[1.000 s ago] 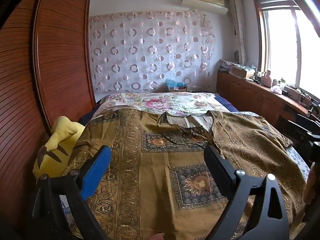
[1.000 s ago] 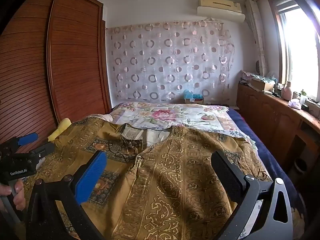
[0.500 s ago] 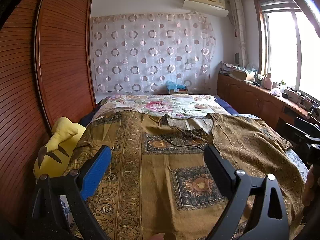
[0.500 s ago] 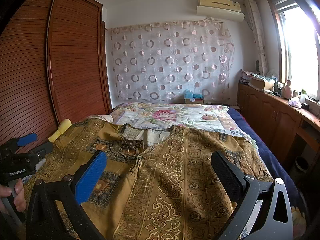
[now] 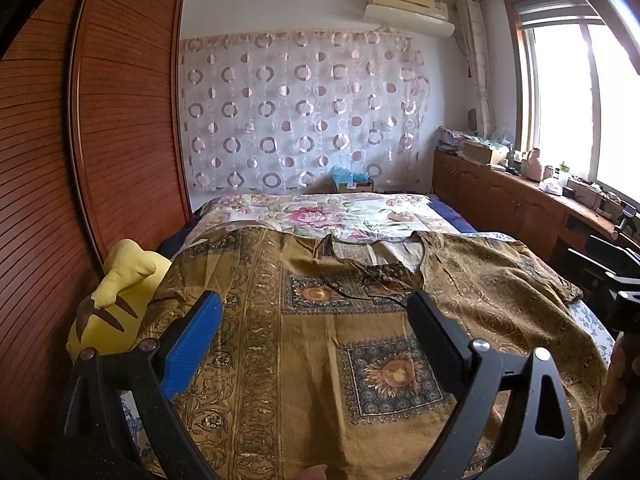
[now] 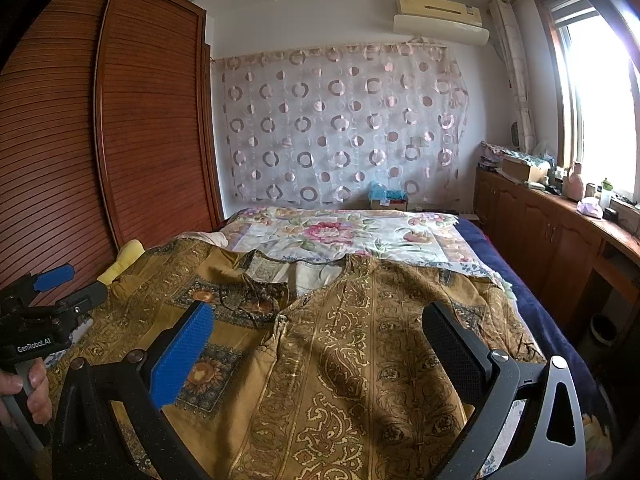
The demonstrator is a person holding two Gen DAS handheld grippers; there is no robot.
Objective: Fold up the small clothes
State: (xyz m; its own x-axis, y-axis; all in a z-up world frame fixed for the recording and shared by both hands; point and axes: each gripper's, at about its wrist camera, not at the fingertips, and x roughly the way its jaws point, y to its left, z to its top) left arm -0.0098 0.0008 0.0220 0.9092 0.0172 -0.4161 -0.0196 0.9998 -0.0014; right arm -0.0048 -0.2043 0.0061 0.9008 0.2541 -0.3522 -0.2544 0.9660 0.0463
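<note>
Left wrist view: left gripper (image 5: 314,322) spread wide, holding nothing; right gripper (image 6: 320,330) likewise. Gold patterned garment (image 6: 340,340) lies spread on the bed (image 5: 360,216). Risk I judge: pinching one layer only, dragging fabric askew.

We record one legible marking. In the right wrist view, white lettering reading "GenRobot.AI" stands on the black body of the left gripper (image 6: 60,286), just above the fingers of the left hand (image 6: 28,392) wrapped round its handle. The small box (image 6: 388,202) at the head of the bed carries a label too small for us to read. We find no other readable text in either view.
</note>
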